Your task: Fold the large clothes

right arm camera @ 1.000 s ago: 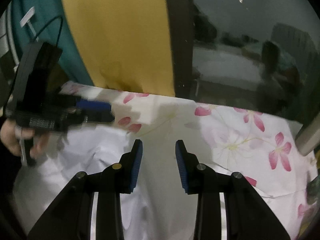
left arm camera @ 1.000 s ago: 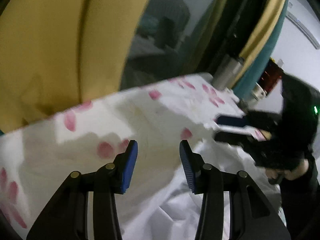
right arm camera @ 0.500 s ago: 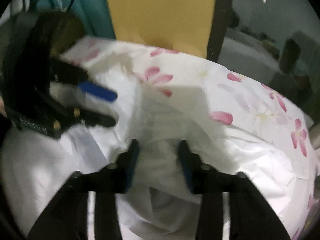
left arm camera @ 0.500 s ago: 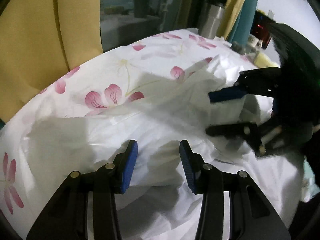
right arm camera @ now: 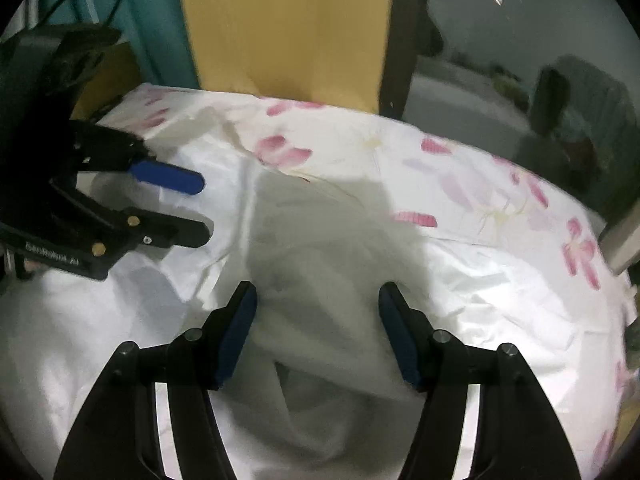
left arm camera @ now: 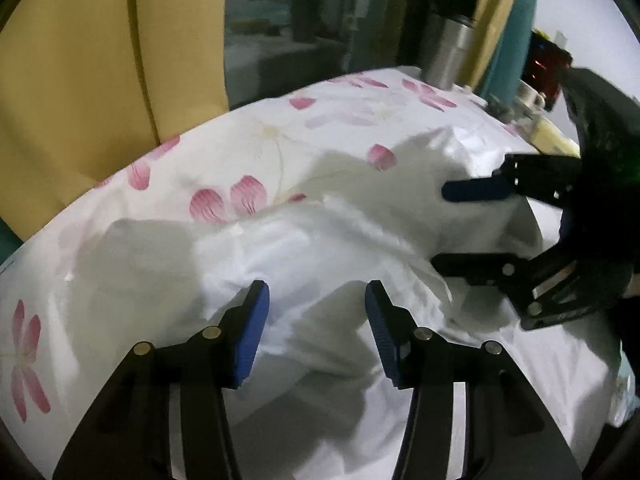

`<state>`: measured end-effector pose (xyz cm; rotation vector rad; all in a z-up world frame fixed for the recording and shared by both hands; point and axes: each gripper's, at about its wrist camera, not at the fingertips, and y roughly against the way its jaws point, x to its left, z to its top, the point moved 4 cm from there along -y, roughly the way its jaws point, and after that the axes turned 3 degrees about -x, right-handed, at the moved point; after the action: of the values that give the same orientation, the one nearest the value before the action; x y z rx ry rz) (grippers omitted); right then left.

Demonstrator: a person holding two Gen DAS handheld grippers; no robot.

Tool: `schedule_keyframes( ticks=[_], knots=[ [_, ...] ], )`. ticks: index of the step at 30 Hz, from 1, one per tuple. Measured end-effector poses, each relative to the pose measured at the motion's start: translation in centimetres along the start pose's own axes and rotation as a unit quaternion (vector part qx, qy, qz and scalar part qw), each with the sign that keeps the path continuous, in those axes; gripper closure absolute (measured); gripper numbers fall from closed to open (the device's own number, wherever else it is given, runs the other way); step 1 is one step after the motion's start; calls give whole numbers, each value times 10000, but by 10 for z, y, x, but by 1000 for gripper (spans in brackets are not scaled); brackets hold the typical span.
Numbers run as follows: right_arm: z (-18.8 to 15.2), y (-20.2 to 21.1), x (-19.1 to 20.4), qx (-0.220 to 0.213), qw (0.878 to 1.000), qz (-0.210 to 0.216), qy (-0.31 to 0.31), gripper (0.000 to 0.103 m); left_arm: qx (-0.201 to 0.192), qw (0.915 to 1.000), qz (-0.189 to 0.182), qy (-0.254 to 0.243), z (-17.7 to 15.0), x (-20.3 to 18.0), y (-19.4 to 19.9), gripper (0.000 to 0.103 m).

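Both claws, left claw and right claw, are opening with nothing gripped, over the white garment lying bunched on the floral sheet, probably letting it settle before regripping for 1 fold.

Yellow curtain, dark window glass, metal flask — teal curtain
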<state>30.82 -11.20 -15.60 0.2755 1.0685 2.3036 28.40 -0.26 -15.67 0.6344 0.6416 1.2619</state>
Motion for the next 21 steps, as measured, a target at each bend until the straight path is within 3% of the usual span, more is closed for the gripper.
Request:
schedule_keyframes(
  ticks=[11,14,21],
  knots=[
    [28,-27,-21,166,9994,-129,-275,40,20,9995,308,39,36,11,-35,49],
    [30,-33,-26,158,9989,-88,-426,40,-15,9991,432,54,38,13,-38,44],
    [37,-10,-23,-56,9981,-506,-359,40,-338,9978,562,95,39,11,-5,44]
  ],
)
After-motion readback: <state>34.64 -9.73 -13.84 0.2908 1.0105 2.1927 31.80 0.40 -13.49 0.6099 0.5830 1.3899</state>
